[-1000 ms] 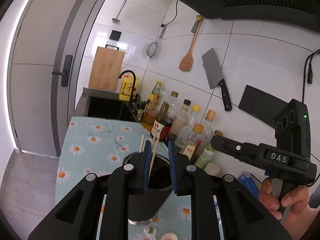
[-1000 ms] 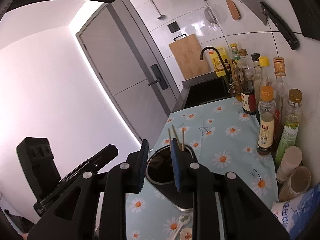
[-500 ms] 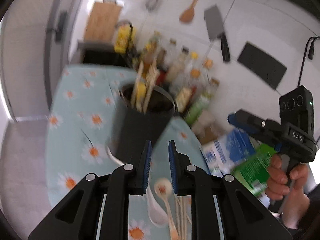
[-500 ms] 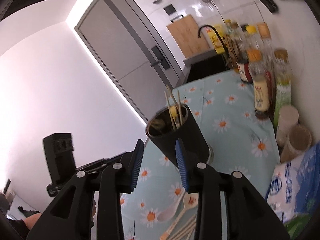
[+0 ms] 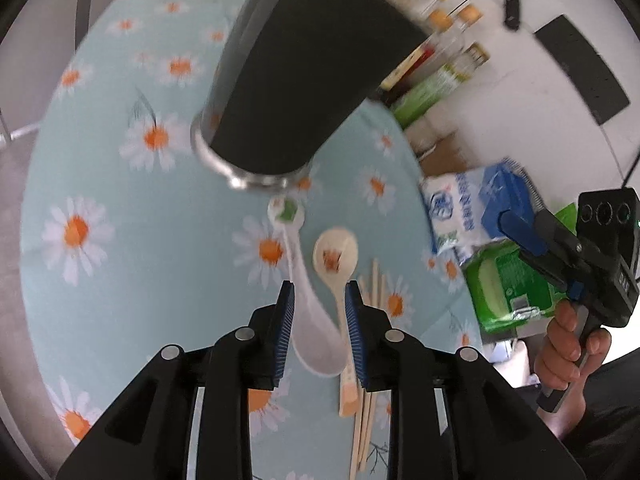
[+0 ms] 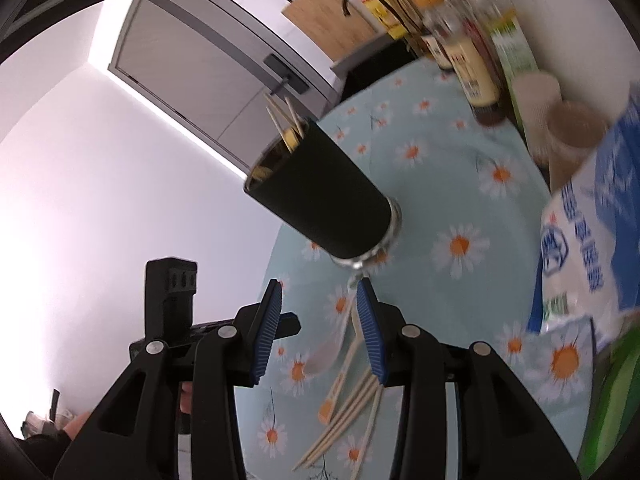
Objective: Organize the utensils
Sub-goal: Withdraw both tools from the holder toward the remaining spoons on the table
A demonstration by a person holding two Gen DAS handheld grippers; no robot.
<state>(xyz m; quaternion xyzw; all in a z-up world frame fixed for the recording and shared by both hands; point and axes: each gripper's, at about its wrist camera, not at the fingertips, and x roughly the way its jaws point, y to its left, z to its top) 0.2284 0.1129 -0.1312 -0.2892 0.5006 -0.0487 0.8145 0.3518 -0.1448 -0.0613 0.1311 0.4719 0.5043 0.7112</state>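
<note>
The left gripper (image 5: 320, 296) is opening, its blue pads standing either side of the white ceramic spoon (image 5: 310, 312) and the wooden spoon (image 5: 338, 264) without pressing on either; both spoons lie on the daisy-patterned tabletop (image 5: 120, 240) just in front of the black utensil holder (image 5: 304, 72). With two handles between the jaws at once, a close here could pinch both, or catch only one edge and flick the smooth ceramic spoon aside. Beside the wooden spoon, on the side away from the white one, lie loose chopsticks (image 5: 370, 360), near enough to be nudged and scattered. The right gripper (image 6: 320, 300) is open with nothing between its pads, hovering near the holder's metal base, and could knock the holder, which already has chopsticks standing in it, or crowd the other gripper. Beyond the holder, blurred bottles (image 6: 476, 64) stand along the wall.
</note>
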